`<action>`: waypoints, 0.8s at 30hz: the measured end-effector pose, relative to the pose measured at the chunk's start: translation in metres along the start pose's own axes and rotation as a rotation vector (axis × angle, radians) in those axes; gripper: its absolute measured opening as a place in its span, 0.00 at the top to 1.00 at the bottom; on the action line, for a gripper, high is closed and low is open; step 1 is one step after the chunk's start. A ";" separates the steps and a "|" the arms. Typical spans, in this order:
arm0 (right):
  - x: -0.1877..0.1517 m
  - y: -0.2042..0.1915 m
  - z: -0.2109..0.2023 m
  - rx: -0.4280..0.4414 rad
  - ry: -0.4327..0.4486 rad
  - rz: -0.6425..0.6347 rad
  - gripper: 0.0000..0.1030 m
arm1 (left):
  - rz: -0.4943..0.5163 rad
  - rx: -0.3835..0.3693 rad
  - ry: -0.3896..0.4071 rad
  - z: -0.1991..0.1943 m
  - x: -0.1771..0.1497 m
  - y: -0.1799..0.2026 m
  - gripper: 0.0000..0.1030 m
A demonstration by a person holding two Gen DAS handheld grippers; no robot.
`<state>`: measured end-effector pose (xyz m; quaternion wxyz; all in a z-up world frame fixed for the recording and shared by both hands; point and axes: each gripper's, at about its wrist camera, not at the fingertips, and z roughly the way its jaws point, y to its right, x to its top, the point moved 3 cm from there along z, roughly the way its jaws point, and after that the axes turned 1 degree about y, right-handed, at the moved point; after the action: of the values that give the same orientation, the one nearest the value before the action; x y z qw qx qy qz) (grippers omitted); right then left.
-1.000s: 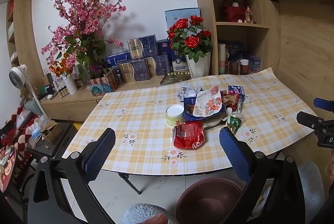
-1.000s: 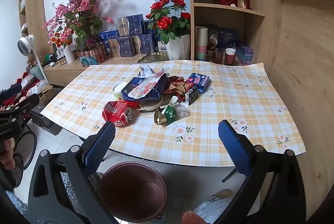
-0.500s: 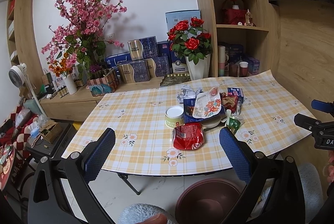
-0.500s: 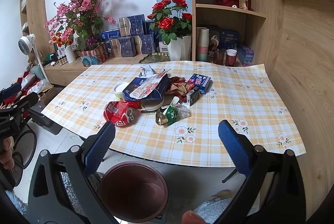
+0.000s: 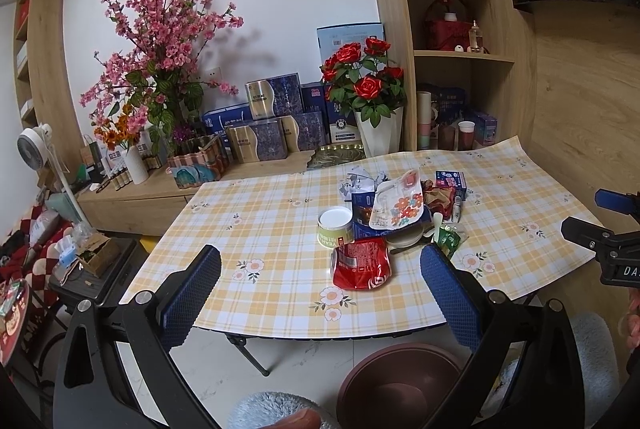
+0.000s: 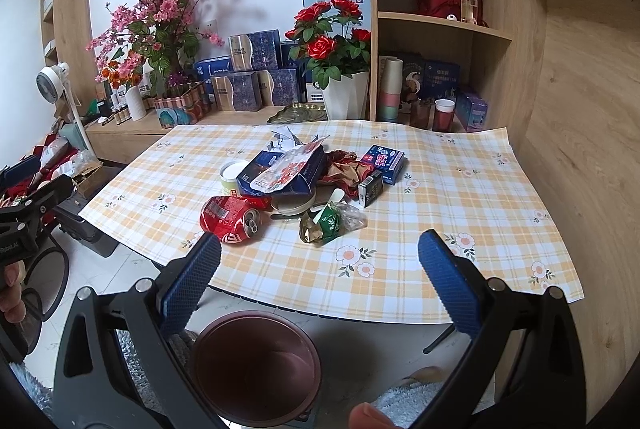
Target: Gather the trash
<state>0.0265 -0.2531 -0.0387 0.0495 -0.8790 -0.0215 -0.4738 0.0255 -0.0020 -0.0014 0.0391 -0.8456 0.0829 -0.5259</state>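
A heap of trash lies mid-table on the yellow plaid cloth (image 5: 272, 229): a crushed red can (image 5: 360, 263) (image 6: 230, 217), a small white-lidded tub (image 5: 335, 227) (image 6: 232, 176), a dark blue carton under a floral wrapper (image 5: 398, 205) (image 6: 286, 173), a green wrapper (image 5: 449, 237) (image 6: 330, 223) and a blue box (image 6: 384, 159). A brown bin (image 5: 400, 385) (image 6: 256, 369) stands on the floor below the table's near edge. My left gripper (image 5: 320, 295) and right gripper (image 6: 318, 285) both hover open and empty in front of the table, short of the trash.
A low wooden sideboard behind the table carries pink blossoms (image 5: 160, 41), blue gift boxes (image 5: 276, 125) and a vase of red roses (image 6: 332, 45). Shelves (image 6: 444, 21) rise at the right. A fan (image 5: 34, 149) and clutter stand left.
Both views have shifted slightly; the table and trash sit a little lower and nearer in frame. Both grippers stay open and nothing on the table has moved.
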 end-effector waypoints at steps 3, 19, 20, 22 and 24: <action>0.001 0.000 0.000 0.000 0.000 -0.001 0.05 | 0.000 0.000 0.002 -0.002 0.002 -0.001 0.05; 0.001 -0.001 -0.001 -0.003 0.001 -0.004 0.05 | 0.001 -0.002 0.006 -0.006 0.007 -0.002 0.05; 0.003 -0.001 -0.002 -0.004 0.002 -0.004 0.05 | 0.001 -0.001 0.007 -0.006 0.007 -0.002 0.05; 0.003 -0.001 -0.002 -0.004 0.002 -0.005 0.05 | 0.000 -0.001 0.006 -0.007 0.009 -0.002 0.05; 0.005 -0.001 -0.003 -0.006 0.003 -0.004 0.05 | 0.000 -0.002 0.007 -0.006 0.007 -0.002 0.05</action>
<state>0.0266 -0.2524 -0.0325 0.0460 -0.8784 -0.0216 -0.4752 0.0229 -0.0008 0.0076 0.0381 -0.8439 0.0833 -0.5286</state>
